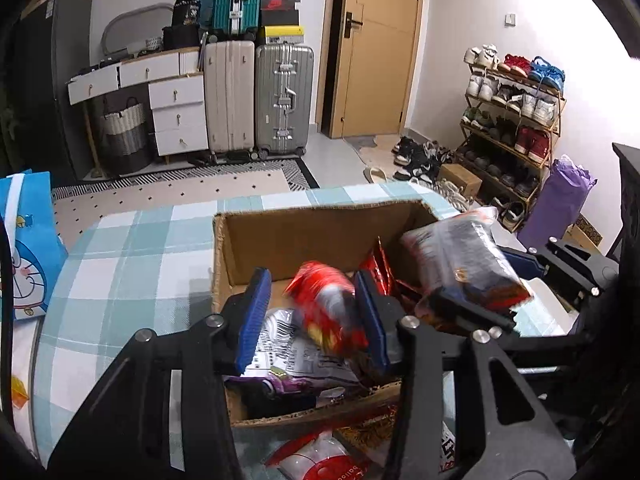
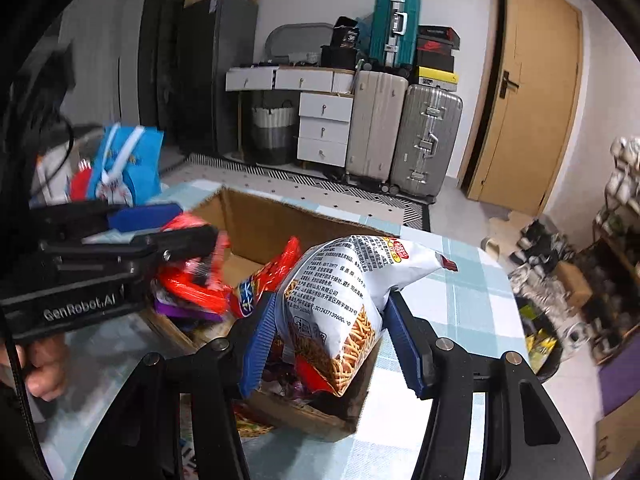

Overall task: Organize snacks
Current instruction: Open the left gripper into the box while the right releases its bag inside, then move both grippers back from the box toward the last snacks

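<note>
Snacks going into the box (image 1: 320,236) from both sides at once. My left hand-held gripper (image 1: 316,312) is squeezed down on a red packet (image 1: 326,312), blurred but clearly pinched between the blue pads, hanging over the middle of the box. My right hand-held gripper (image 2: 332,336) is part-way closed on a white bag (image 2: 340,300) of stick snacks, gripped low, with its puffy top leaning out over the box's near corner. Box sits on the checked worktop (image 1: 132,248), already holding several packets, purple and red ones among them.

Risks, as I judge them: the two grippers are crowded close above one opening, so a knock between them could jar either packet loose. The white bag is big and tilted; let go from here and it may catch the cardboard rim and slide out onto the worktop. The red packet looks slick and is held near one end, so it could slip early. Box is light too, and a nudge could shove it.
</note>
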Motion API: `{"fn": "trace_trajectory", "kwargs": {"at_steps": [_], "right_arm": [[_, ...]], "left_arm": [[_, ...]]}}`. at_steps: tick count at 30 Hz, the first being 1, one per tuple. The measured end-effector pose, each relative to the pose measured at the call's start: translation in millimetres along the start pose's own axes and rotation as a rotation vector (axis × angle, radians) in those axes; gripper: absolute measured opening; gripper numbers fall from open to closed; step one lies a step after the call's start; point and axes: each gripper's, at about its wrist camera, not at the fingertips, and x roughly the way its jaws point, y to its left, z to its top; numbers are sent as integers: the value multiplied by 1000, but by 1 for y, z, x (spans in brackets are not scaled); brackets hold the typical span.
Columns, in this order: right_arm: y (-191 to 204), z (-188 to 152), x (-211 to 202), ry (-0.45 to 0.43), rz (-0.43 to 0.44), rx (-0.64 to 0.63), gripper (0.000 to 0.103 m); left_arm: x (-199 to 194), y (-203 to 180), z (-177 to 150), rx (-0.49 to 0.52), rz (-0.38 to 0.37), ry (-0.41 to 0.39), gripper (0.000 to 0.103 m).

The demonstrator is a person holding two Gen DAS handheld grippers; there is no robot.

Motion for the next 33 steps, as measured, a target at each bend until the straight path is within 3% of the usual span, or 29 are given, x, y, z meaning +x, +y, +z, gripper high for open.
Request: {"fn": "trace_trajectory", "kwargs": {"at_steps": [3, 5, 9, 10, 13, 18, 26, 33], "right_arm": [[7, -3, 4, -4, 8, -17, 56], [9, -6, -3, -33, 21, -23, 68], [5, -12, -22, -77, 20, -3, 86], [1, -14, -27, -80, 24, 15, 91], [-7, -22, -42, -84, 34, 66, 102], [-18, -39, -63, -73, 68, 139, 102], [-16, -70, -82, -27, 139, 212, 102], [2, -88, -78, 28, 183, 234, 102]], "left_arm": [[-1, 1, -3, 1, 2, 1, 41], [-6, 3, -5, 0, -6, -5, 44], [-22, 6, -12, -6, 7, -25, 79], [-27, 6, -14, -8, 9, -33, 83], [-44, 7, -23, -13, 4, -32, 85], [-69, 11, -46, -36, 28, -45, 102], [-107, 14, -97, -50, 47, -47, 102], [-117, 27, -132, -63, 84, -17, 102]]}}
